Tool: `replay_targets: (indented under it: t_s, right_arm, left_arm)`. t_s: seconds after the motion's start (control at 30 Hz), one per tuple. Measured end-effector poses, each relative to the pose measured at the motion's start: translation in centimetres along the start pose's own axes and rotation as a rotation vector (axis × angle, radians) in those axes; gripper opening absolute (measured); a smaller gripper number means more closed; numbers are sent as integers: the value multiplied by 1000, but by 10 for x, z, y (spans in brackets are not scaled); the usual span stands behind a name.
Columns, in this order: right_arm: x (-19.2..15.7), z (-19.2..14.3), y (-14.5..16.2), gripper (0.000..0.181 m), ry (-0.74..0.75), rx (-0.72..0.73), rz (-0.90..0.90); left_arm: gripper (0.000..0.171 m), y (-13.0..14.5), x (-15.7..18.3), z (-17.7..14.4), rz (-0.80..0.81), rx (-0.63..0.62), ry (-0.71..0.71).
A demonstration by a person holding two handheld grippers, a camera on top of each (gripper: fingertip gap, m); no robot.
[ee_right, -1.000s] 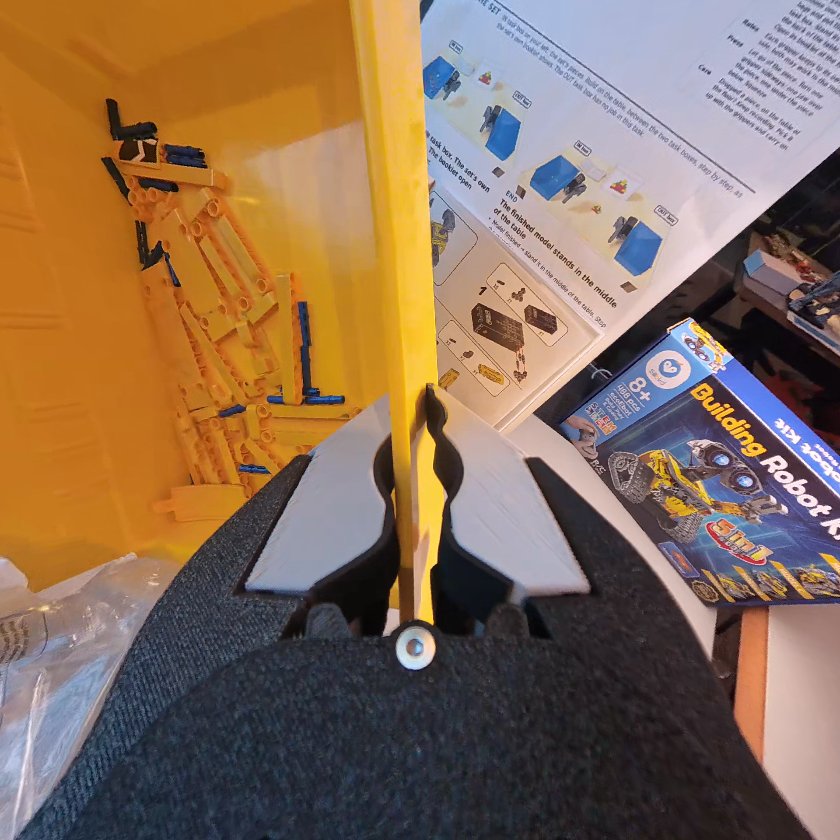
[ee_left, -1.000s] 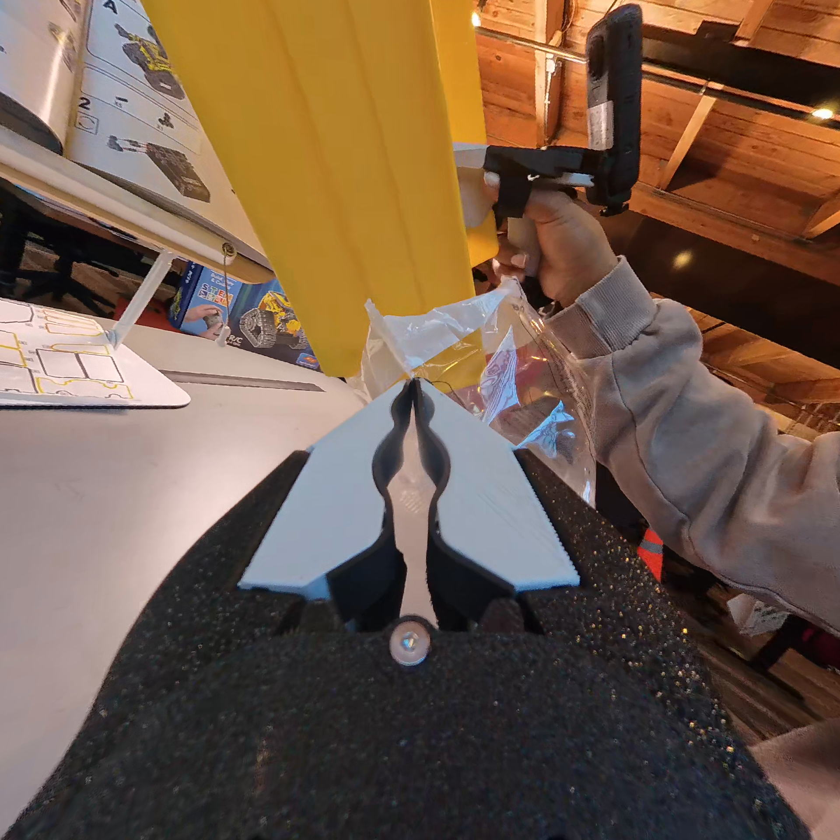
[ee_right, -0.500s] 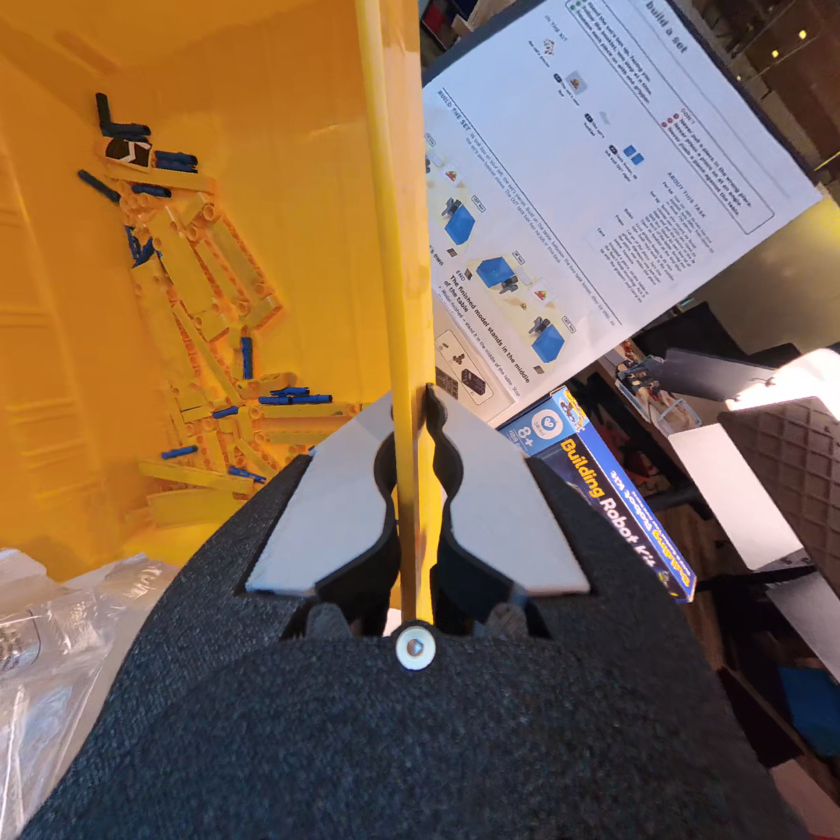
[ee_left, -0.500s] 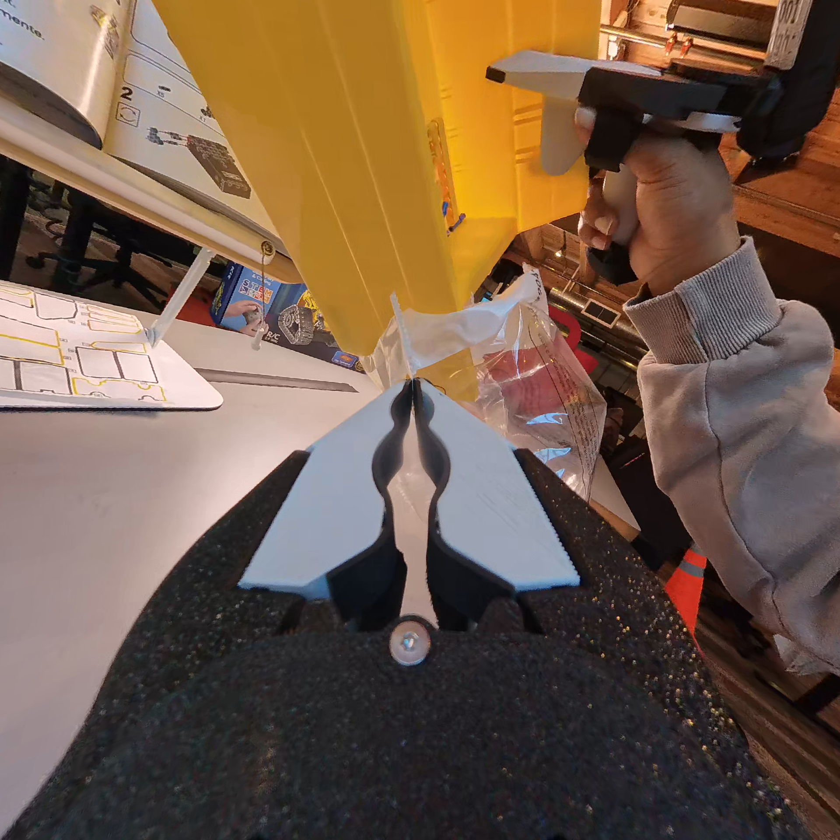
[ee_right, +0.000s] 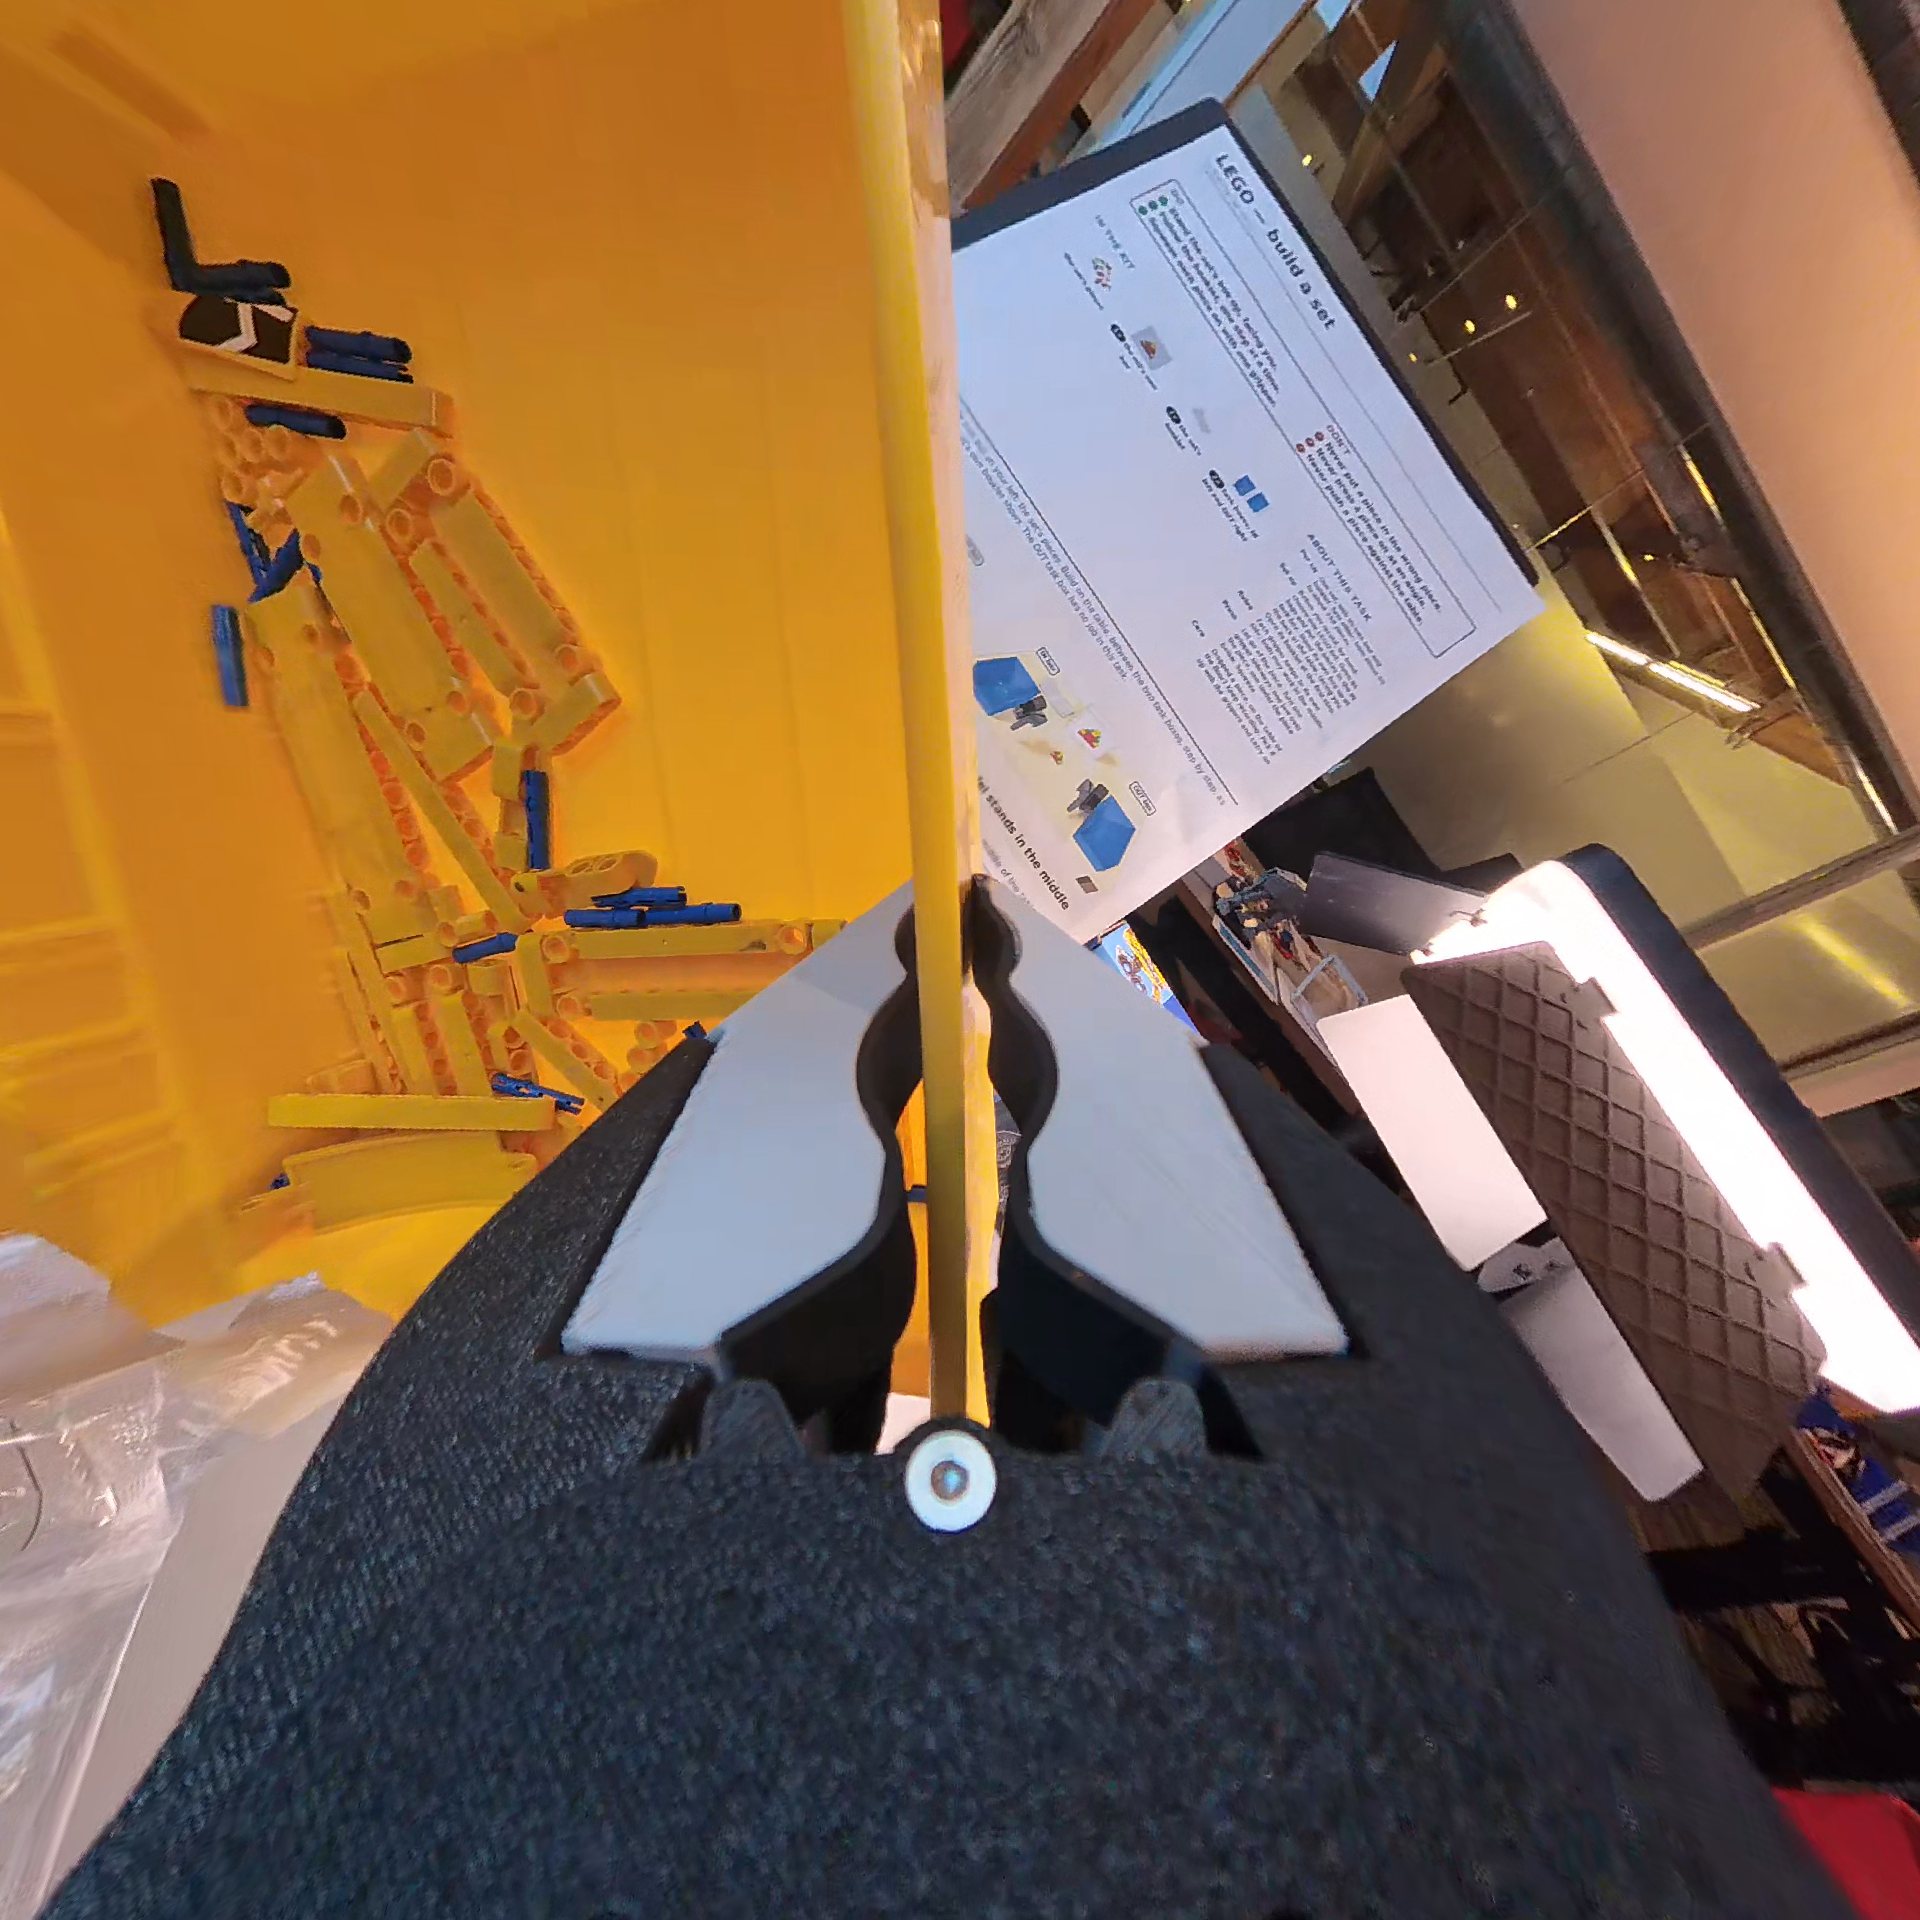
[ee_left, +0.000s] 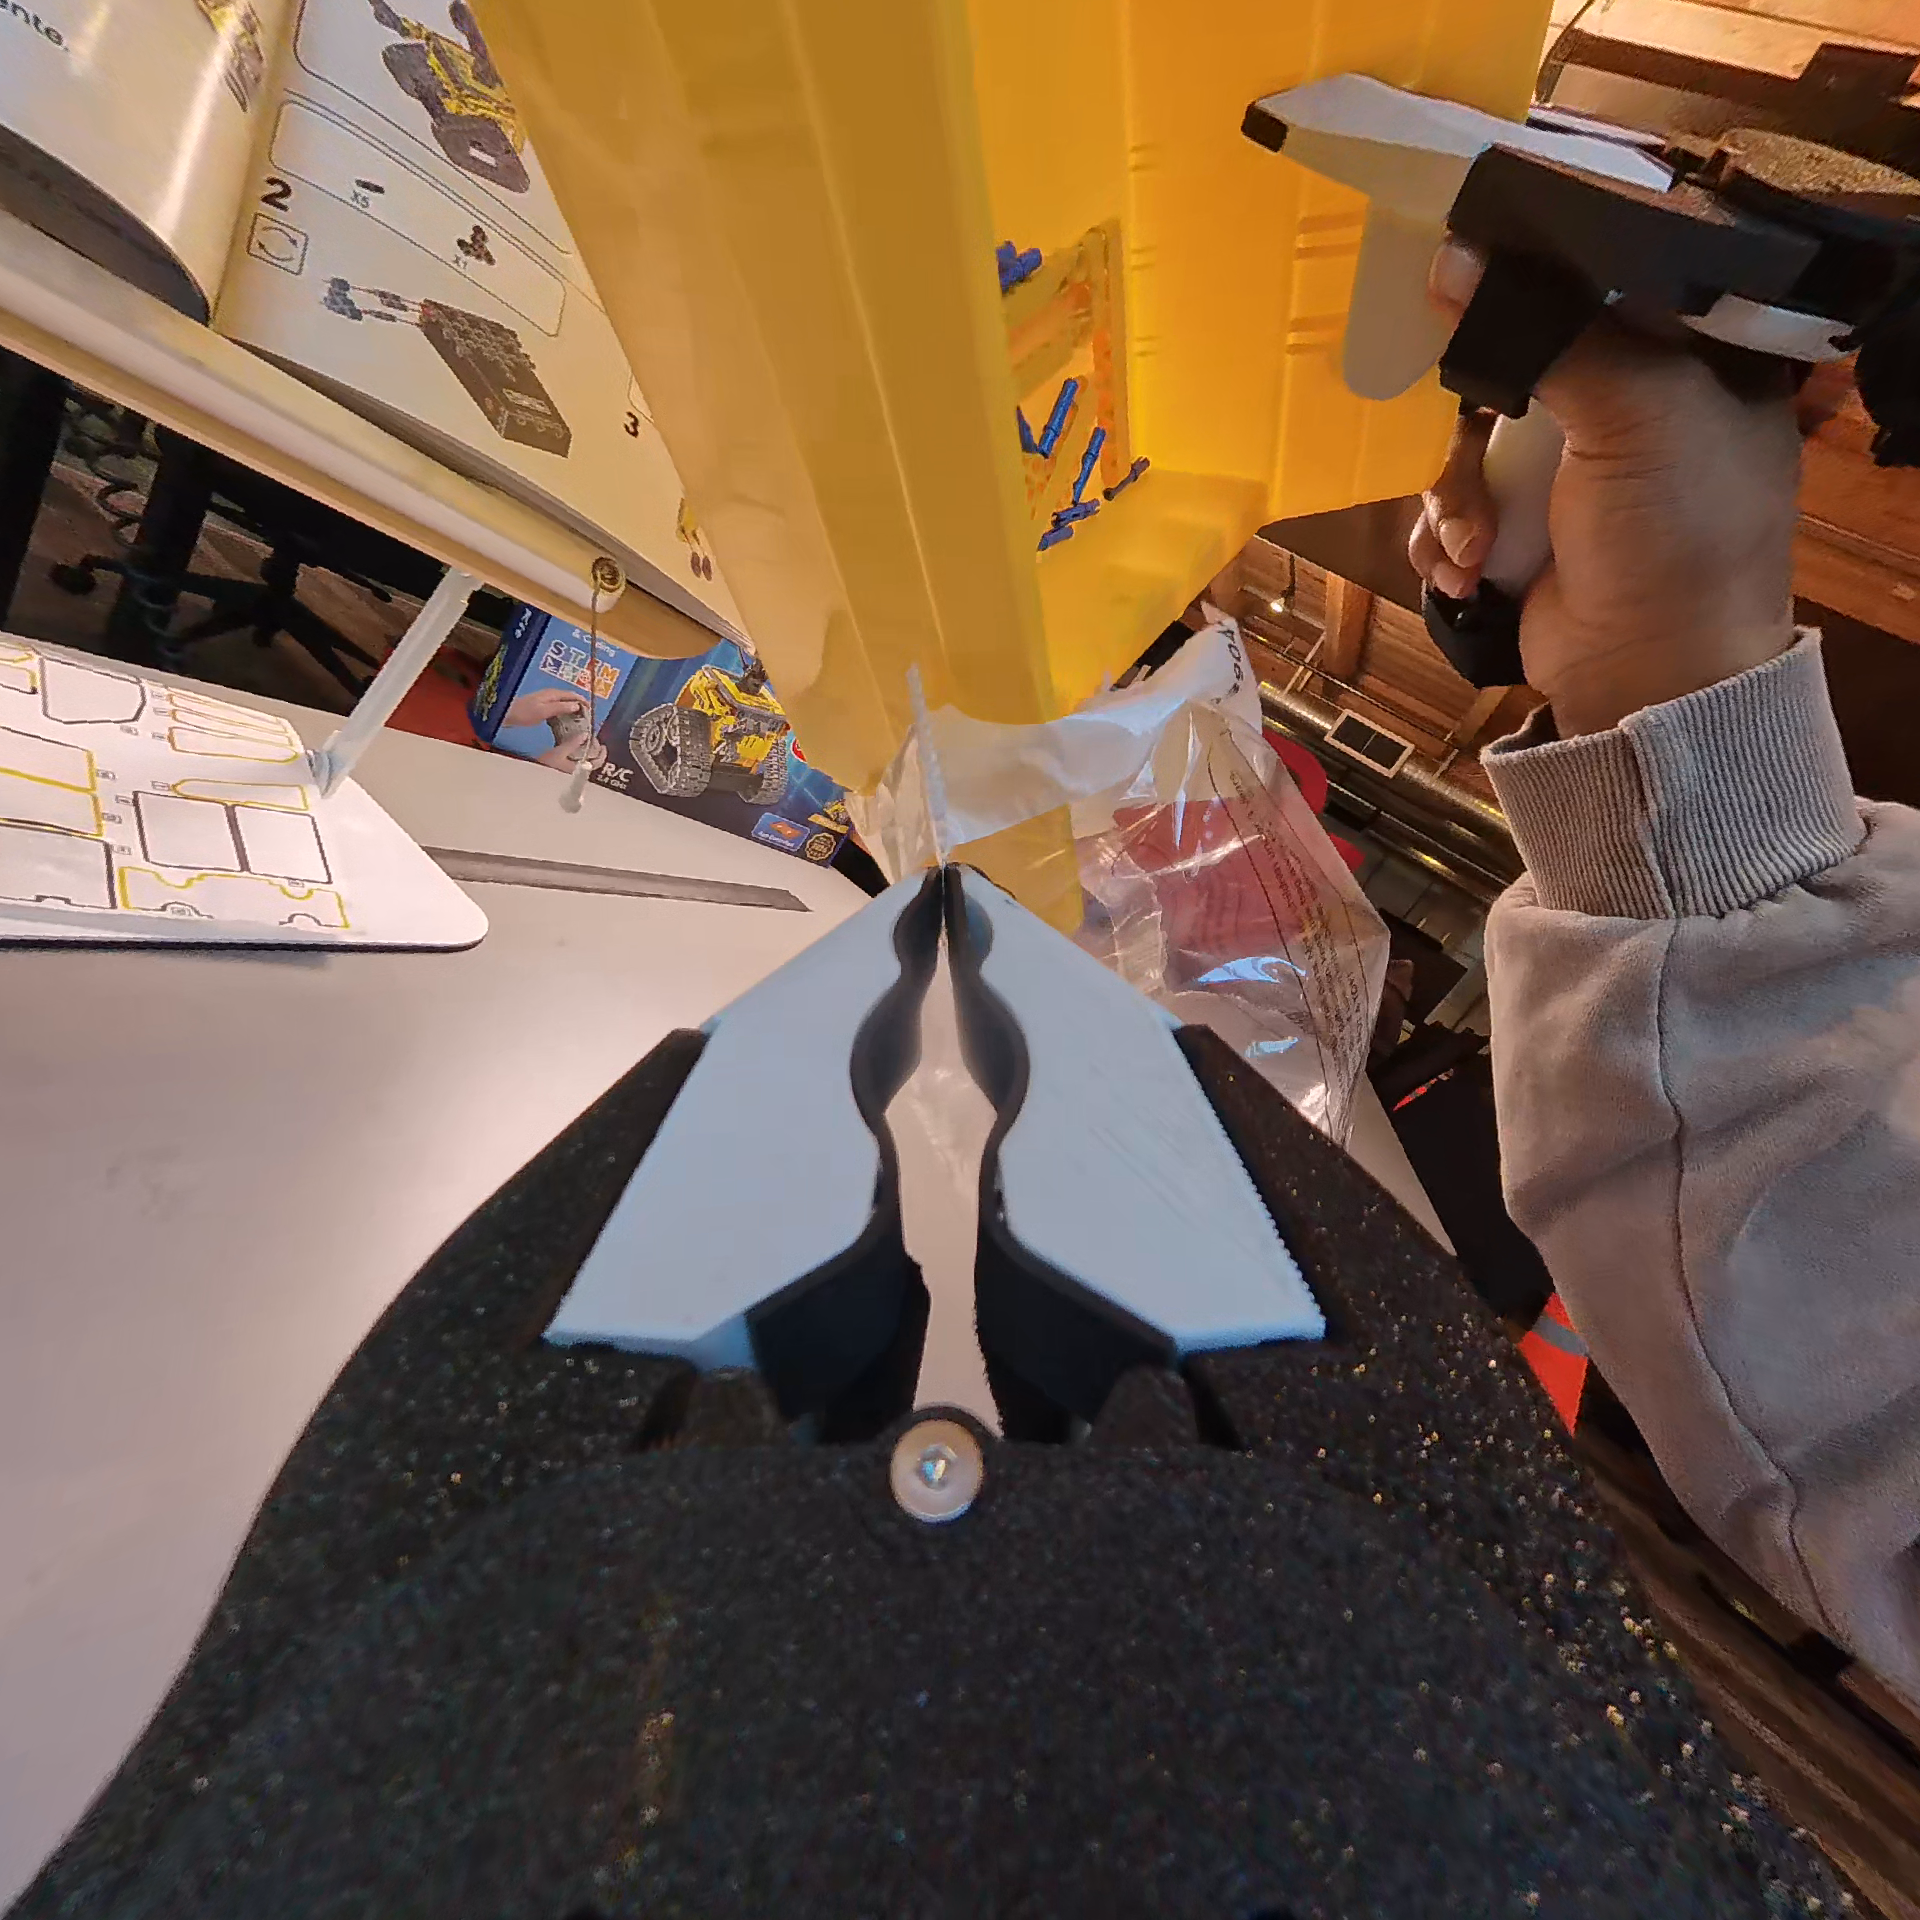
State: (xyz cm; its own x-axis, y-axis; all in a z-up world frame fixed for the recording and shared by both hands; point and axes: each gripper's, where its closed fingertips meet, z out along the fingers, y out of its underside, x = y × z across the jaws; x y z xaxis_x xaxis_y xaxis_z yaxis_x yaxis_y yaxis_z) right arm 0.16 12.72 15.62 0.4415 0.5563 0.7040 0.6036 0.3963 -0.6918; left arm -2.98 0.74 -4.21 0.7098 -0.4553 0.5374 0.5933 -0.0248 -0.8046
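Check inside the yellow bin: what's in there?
Yellow bin holds loose yellow beams and blue pins, piled at one corner. The right tongs and plastic bag cover the rest.

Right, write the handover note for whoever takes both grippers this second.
Left gripper: shut on the edge of the clear plastic bag, held under the tipped yellow bin.
Right gripper: shut on the bin's wall, bin lifted off the table and tilted.
Yellow and blue building pieces lie inside the bin; none visible in the bag.
Instruction booklet and kit box sit behind.
Both grips hold loads.
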Motion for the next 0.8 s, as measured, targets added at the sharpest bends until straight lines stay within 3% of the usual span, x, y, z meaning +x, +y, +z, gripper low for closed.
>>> replay_targets:
  t_s: [0.4, 0.8]
  right_arm:
    - [-1, -18, -17, 1, 92, 110, 26]
    - [-3, -18, -25, 1, 93, 124, 7]
  left_arm:
    - [0, -12, -5, -4, -4, 43, -14]
    - [0, -20, -5, -7, -6, 63, -12]
